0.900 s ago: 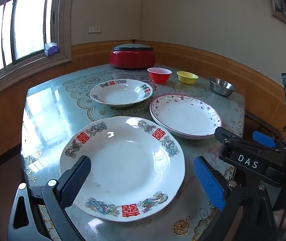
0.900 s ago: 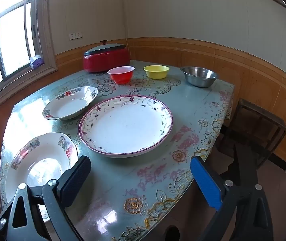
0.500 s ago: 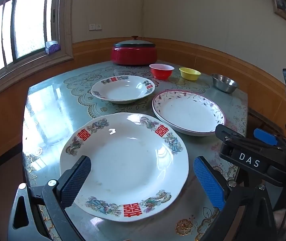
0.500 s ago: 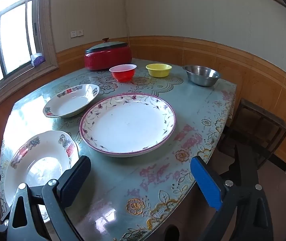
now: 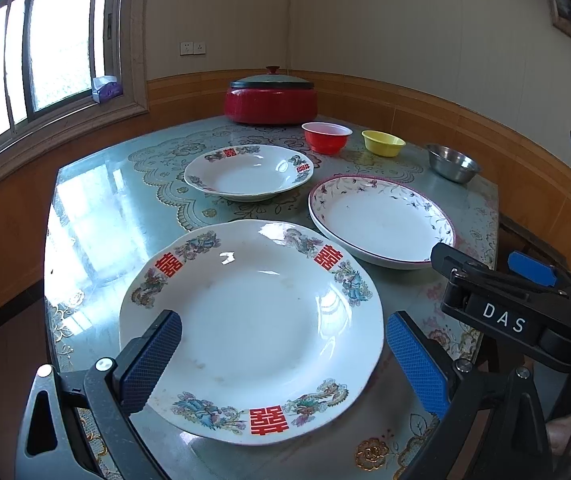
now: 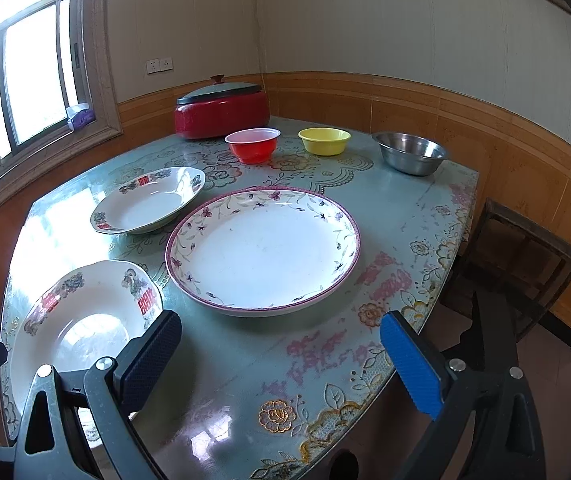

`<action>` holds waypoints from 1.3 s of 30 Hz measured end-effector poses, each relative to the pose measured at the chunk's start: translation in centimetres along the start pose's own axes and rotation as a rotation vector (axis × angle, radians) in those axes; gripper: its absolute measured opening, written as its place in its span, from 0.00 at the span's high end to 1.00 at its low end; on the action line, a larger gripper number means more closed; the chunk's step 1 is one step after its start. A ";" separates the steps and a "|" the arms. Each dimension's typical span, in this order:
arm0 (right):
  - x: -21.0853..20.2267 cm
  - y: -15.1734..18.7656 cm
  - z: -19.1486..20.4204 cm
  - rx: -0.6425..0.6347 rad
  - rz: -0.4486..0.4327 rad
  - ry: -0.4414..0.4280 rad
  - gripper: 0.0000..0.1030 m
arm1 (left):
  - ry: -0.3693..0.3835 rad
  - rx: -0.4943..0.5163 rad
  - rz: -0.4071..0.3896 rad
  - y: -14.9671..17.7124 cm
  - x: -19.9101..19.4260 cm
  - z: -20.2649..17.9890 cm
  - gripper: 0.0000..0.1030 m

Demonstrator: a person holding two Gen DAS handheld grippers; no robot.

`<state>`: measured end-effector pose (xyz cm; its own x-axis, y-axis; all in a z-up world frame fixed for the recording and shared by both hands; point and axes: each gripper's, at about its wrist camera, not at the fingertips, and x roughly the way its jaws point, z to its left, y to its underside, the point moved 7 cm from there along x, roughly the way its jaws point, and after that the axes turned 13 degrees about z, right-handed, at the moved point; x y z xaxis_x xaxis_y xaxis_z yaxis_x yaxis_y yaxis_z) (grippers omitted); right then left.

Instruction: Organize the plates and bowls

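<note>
Left tool (image 5: 281, 356) is hanging wide apart over the big plate (image 5: 253, 328) at the near desk (image 6: 413, 208) edge, gripping nothing. Behind it, a small plate (image 5: 247, 172) is sitting. To the right, a pink-rimmed plate (image 6: 263, 250) is lying mid-desk. Right tool (image 6: 279, 356) is also gaping wide, empty, above bare desk. Along the far side, a red bowl (image 6: 252, 145), yellow bowl (image 6: 324, 141) and steel bowl (image 6: 411, 153) are standing apart in a row.

left wrist: near, tilted down over table (image 5: 97, 208) | right wrist: beside it, probably rightward | shared: tabletop
</note>
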<state>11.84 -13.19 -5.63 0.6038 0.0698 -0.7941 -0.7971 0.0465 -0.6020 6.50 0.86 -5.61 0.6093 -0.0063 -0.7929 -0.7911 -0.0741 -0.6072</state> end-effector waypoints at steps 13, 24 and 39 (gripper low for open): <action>0.2 0.3 -0.2 0.013 0.016 -0.001 0.01 | 0.000 0.027 0.017 0.0 0.4 -0.6 0.00; 0.4 0.2 -0.1 0.007 0.020 -0.006 0.01 | -0.003 0.027 0.022 0.0 0.5 -0.6 0.00; 0.2 0.1 0.3 -0.007 0.016 -0.024 0.01 | -0.006 0.015 0.015 0.0 0.3 -0.3 0.00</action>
<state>11.94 -12.86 -5.83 0.5902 0.0949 -0.8016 -0.8068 0.0378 -0.5896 6.70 0.57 -5.81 0.5972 -0.0013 -0.8021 -0.8008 -0.0586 -0.5961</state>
